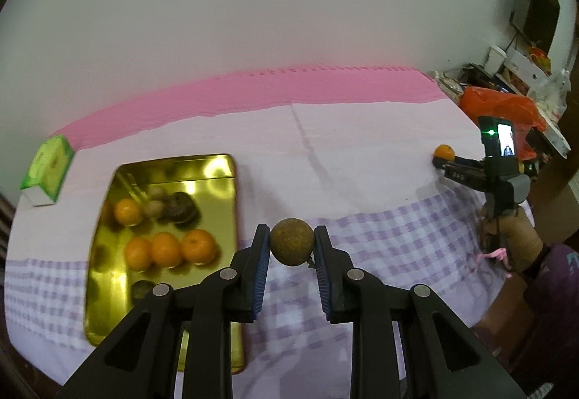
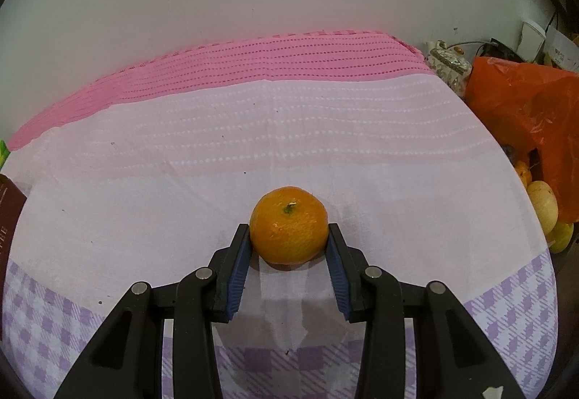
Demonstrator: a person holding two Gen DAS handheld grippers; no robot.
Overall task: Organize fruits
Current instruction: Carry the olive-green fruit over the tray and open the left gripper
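My left gripper (image 1: 291, 241) is shut on a small brown round fruit (image 1: 291, 241) and holds it above the cloth, just right of a gold tray (image 1: 217, 167). The tray holds several tangerines (image 1: 164, 248), pale small fruits (image 1: 155, 209) and dark fruits (image 1: 181, 210). My right gripper (image 2: 289, 236) is shut on a tangerine (image 2: 288, 225) that sits low over the pink cloth. In the left wrist view the right gripper (image 1: 439, 162) shows at the far right with the tangerine (image 1: 444, 151) at its tip.
A green and white box (image 1: 47, 169) lies left of the tray. An orange plastic bag (image 2: 532, 120) with fruit beside it (image 2: 542, 207) sits at the table's right edge. A dark red box (image 2: 9, 218) is at the left edge. A wall stands behind.
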